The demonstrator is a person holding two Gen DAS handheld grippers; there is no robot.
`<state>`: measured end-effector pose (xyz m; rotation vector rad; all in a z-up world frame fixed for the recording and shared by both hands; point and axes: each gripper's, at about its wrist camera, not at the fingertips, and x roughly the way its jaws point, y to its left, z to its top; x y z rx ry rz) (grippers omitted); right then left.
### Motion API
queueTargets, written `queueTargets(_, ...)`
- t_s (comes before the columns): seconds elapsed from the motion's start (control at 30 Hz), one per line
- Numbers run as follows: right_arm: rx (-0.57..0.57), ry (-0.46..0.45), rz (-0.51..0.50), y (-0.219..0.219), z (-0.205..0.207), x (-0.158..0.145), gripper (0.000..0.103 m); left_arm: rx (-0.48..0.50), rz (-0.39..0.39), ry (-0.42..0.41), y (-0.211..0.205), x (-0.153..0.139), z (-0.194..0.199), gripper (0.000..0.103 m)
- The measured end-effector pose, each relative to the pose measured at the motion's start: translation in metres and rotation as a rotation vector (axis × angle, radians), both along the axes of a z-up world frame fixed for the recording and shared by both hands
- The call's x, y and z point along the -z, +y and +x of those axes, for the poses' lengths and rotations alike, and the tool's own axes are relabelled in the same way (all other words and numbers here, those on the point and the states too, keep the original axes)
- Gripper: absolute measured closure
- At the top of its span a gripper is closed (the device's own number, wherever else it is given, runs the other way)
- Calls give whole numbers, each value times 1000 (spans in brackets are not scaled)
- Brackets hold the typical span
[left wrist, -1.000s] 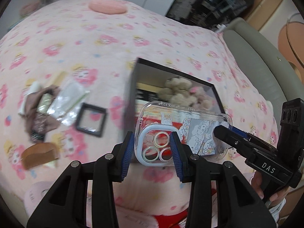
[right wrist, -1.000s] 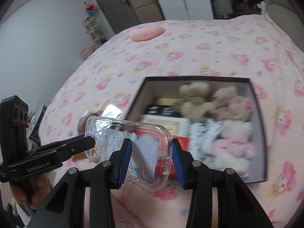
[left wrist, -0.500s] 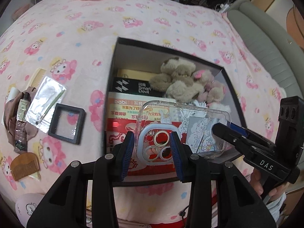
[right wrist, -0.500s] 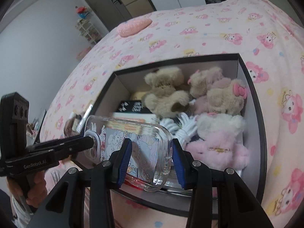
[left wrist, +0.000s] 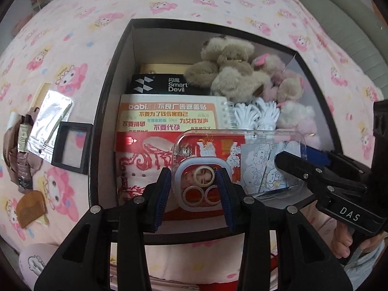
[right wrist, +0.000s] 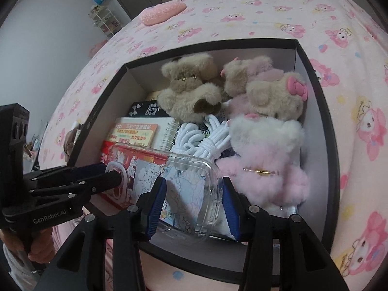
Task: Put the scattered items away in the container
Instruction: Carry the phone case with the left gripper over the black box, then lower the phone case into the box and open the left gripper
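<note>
You hold a clear phone case (left wrist: 238, 160) between both grippers, low in the frame over the open black box (left wrist: 114, 55): your left gripper (left wrist: 193, 189) pinches its camera-ring end, your right gripper (right wrist: 192, 203) clamps the opposite end. Directly beneath lie a red packet (left wrist: 143, 160), an orange-labelled notebook (left wrist: 167, 116), coiled white cord (right wrist: 206, 140) and plush bears (right wrist: 191, 92). Left of the box, on the pink bedspread (left wrist: 80, 24), sit a black square frame (left wrist: 71, 148), foil pouch (left wrist: 52, 123) and wooden comb (left wrist: 31, 208).
</note>
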<state>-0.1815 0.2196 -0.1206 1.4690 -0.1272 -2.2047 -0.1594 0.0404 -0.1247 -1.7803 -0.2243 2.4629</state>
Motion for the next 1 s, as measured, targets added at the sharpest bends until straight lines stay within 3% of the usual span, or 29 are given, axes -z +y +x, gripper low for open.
queueTargets(0.13, -31, 34, 71, -8, 3, -1, 58, 30, -37, 0, 3, 2, 2, 62)
queueTargets(0.27, -16, 50, 54, -2, 3, -6, 57, 28, -3, 18, -3, -5, 4, 62)
queueTargets(0.4, 73, 111, 59, 5, 3, -14, 58, 26, 12, 60, -8, -12, 4, 62)
queueTargets(0.57, 76, 193, 84, -2, 11, -21, 58, 2, 37, 82, -10, -15, -16, 62)
queueTargets(0.63, 82, 205, 64, 1, 11, -25, 64, -5, 74, 69, -11, -11, -26, 65)
queueTargets(0.7, 99, 199, 81, 3, 8, -24, 68, -20, 103, 31, -12, -5, -34, 65)
queueTargets(0.9, 57, 94, 69, -8, -3, -7, 72, -2, 10, 22, -3, -5, -31, 65)
queueTargets(1.0, 28, 70, 32, -10, -2, -6, 72, 0, 30, 36, -7, -10, -24, 65)
